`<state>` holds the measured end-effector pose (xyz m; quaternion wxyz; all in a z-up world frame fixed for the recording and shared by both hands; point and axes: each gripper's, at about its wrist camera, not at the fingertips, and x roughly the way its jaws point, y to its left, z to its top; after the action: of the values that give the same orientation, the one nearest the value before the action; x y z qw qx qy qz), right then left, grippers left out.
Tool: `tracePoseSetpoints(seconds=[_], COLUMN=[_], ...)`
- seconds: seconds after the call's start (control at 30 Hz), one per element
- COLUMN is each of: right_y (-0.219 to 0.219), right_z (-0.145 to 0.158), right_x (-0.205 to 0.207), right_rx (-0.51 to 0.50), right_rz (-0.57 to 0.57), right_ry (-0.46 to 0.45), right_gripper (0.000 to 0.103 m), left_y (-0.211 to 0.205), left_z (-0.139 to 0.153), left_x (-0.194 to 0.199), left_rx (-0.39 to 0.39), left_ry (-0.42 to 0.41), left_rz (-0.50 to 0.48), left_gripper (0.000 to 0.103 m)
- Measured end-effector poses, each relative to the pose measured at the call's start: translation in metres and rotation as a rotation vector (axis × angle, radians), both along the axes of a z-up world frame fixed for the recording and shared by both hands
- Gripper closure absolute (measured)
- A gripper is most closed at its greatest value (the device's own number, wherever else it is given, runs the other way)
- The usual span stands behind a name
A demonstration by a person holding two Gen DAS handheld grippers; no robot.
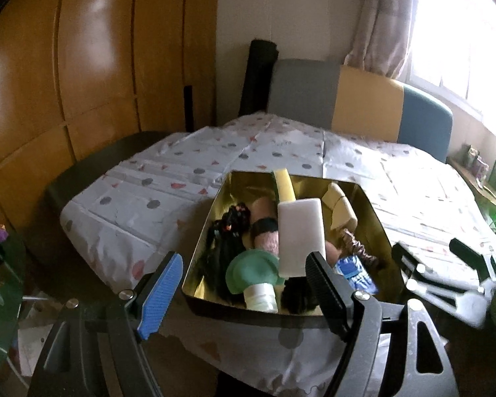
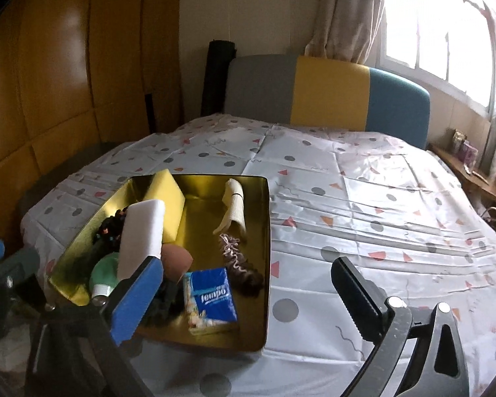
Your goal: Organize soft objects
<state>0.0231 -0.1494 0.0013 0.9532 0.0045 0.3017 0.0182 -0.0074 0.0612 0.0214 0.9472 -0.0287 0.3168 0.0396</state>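
While both my left tool and right tool hang open and empty, the soft things sit piled in the tin on the desk, where I fear a careless dip could tip out the leaning white sponge.

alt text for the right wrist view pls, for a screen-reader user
A gold metal tin sits on a white tablecloth with grey dots, packed with a blue tissue packet, a white foam block, a yellow sponge and other soft items. The right gripper is open and empty in the foreground.
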Motion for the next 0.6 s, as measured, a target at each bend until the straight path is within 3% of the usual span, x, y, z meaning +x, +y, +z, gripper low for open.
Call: tracePoseSetpoints(seconds=[0.6], right_y=[0.003], right_z=[0.007], right_x=[-0.014], right_rx=[0.001], right_rz=[0.005], right_ry=[-0.030], right_gripper=[0.001], left_y=[-0.001], left_z=[0.008], left_x=[-0.007], left_rx=[-0.002], left_ry=[-0.023], left_rz=[0.001], left_gripper=[0.025])
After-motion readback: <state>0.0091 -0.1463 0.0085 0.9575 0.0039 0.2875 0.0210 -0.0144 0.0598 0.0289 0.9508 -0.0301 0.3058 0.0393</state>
